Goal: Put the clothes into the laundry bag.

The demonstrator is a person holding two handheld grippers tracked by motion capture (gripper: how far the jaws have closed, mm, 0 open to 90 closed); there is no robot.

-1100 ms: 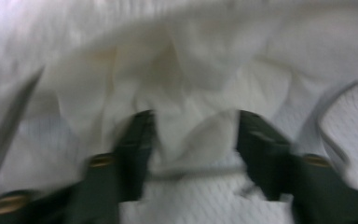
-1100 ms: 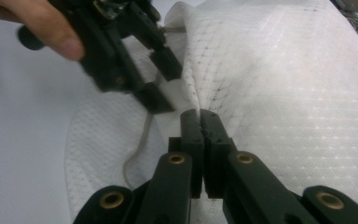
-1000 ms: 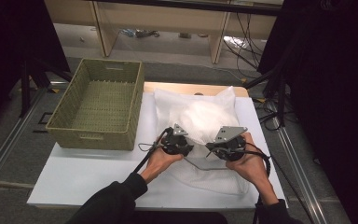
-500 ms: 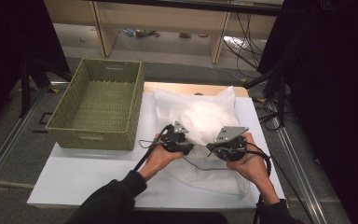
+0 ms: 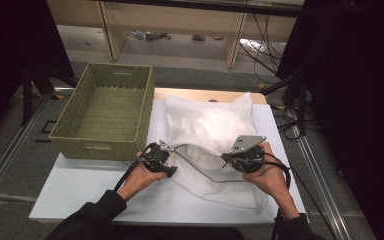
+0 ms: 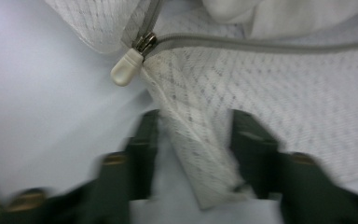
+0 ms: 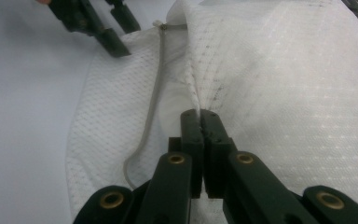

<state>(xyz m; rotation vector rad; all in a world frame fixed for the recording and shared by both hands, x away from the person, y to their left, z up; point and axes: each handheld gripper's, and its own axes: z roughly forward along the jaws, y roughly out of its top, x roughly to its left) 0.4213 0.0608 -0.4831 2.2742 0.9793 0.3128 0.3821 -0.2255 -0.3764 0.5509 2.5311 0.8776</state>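
Right gripper (image 7: 199, 116) was clamped on a fold of the white mesh zippered laundry bag (image 5: 215, 135) lying on the white table (image 5: 80, 185). Left gripper (image 6: 193, 135), jaws apart after just closing somewhat, straddled the bag's corner flap below the cream zipper pull (image 6: 127, 67). Beyond stood a green woven basket (image 5: 105, 112).

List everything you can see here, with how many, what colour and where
mesh laundry bag: one, white, on the table's right half, zipper open
zipper pull: one, cream, at the bag's near left corner
basket: one, olive woven, on the table's left
table: one, white top
shelf unit: one, pale wood, behind the table
left gripper: one, black, jaws apart astride a fold of the bag
right gripper: one, black, pinching the bag's fabric
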